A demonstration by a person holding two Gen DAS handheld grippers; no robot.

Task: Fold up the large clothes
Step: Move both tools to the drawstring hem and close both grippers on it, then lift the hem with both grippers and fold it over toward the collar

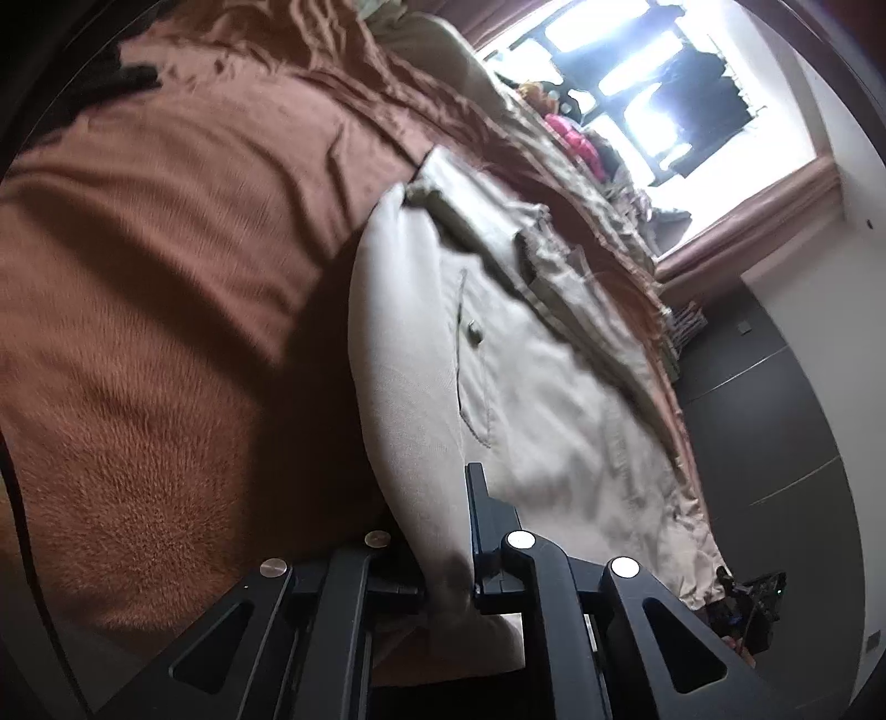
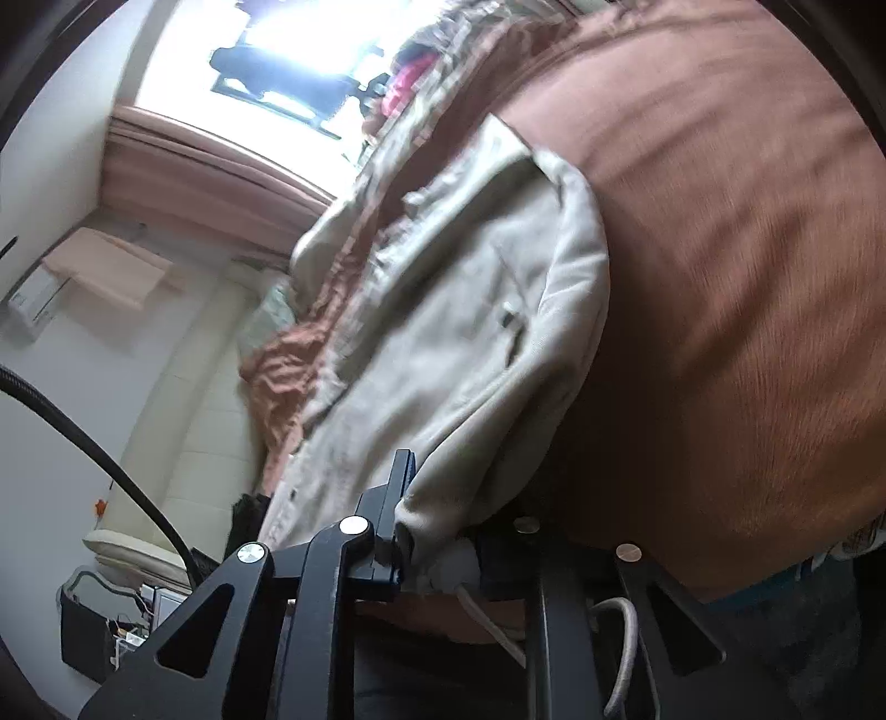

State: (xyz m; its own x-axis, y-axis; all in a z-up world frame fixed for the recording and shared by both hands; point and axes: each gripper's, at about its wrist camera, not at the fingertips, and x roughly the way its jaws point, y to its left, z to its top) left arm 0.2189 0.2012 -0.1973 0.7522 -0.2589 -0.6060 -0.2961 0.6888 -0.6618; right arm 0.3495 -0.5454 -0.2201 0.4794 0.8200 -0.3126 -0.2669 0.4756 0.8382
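Blown-out window backlight, motion blur, fisheye warp w/ dark corners, shadowy foreground.

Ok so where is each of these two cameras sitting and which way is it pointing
Left wrist view: on the left gripper, looking along its fingers over the beige jacket on the brown blanket toward the window; only the fingers show.
Right wrist view: on the right gripper, facing the same jacket and window; fingers and a drawcord show.
Shared: jacket, blanket, window; each gripper pinches the jacket's edge.

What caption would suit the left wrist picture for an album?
Left gripper pinches the edge of a beige jacket lying on a brown bedspread.
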